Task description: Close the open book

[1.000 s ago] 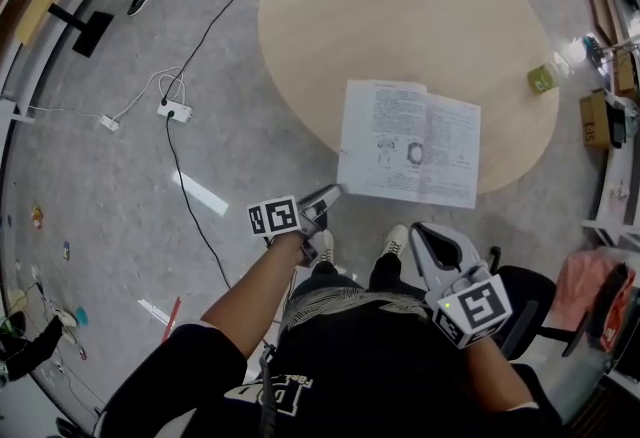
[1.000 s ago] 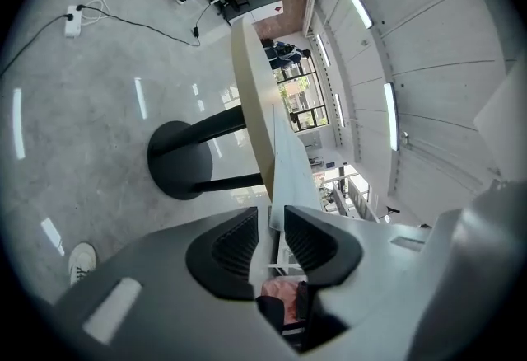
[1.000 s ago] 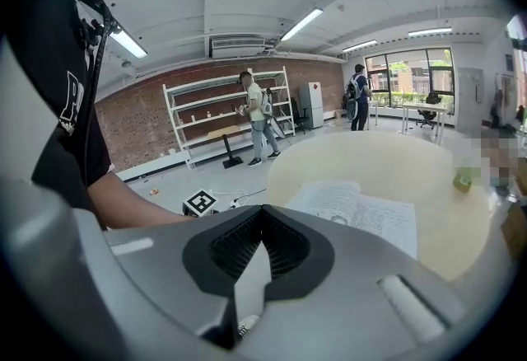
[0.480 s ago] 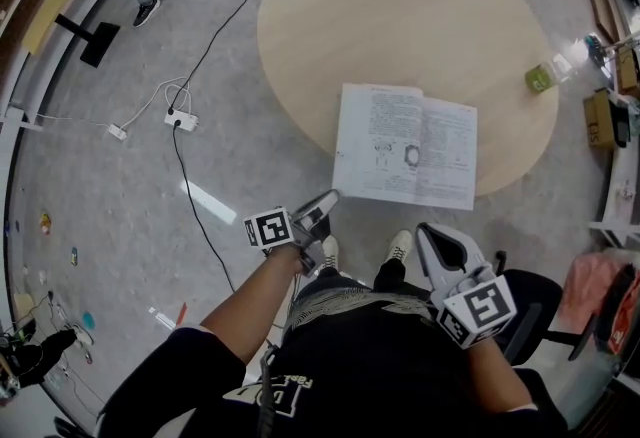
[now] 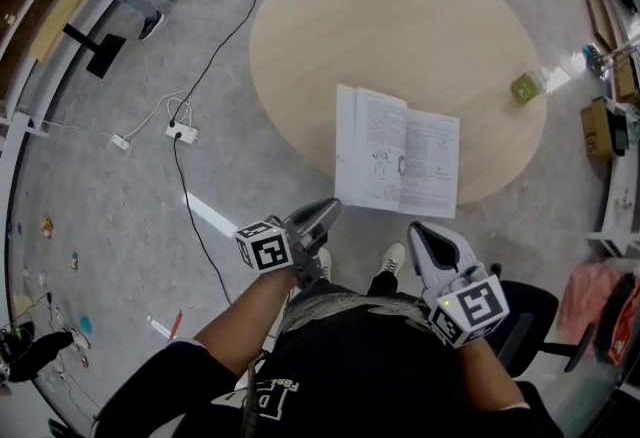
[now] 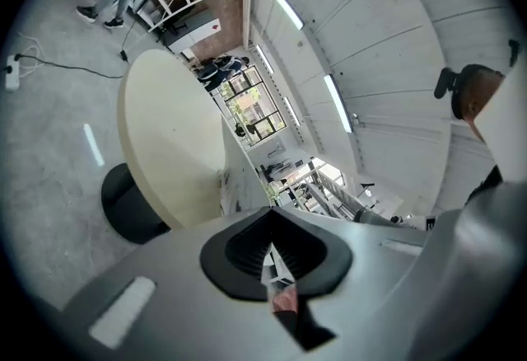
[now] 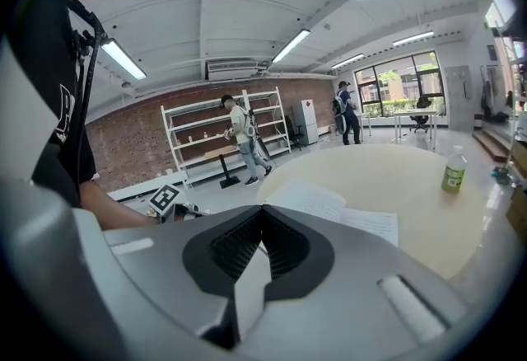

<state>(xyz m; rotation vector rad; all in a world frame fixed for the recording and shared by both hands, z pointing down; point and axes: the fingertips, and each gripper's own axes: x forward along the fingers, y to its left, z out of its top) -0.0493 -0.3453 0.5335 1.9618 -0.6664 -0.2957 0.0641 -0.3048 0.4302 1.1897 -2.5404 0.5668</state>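
The open book (image 5: 398,152) lay flat at the near edge of the round table (image 5: 330,16), just ahead of both pairs of fingertips. It looked light, with floppy pages, and was probably best lifted by an outer page edge. The left gripper (image 5: 326,210) and right gripper (image 5: 417,230) hung short of it, jaws pressed together and empty.

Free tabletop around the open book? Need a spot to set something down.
The table is bare across its far half beyond the book, and left of the book. There is a narrower gap between the book and the green bottle at the right edge. The book takes the near edge.
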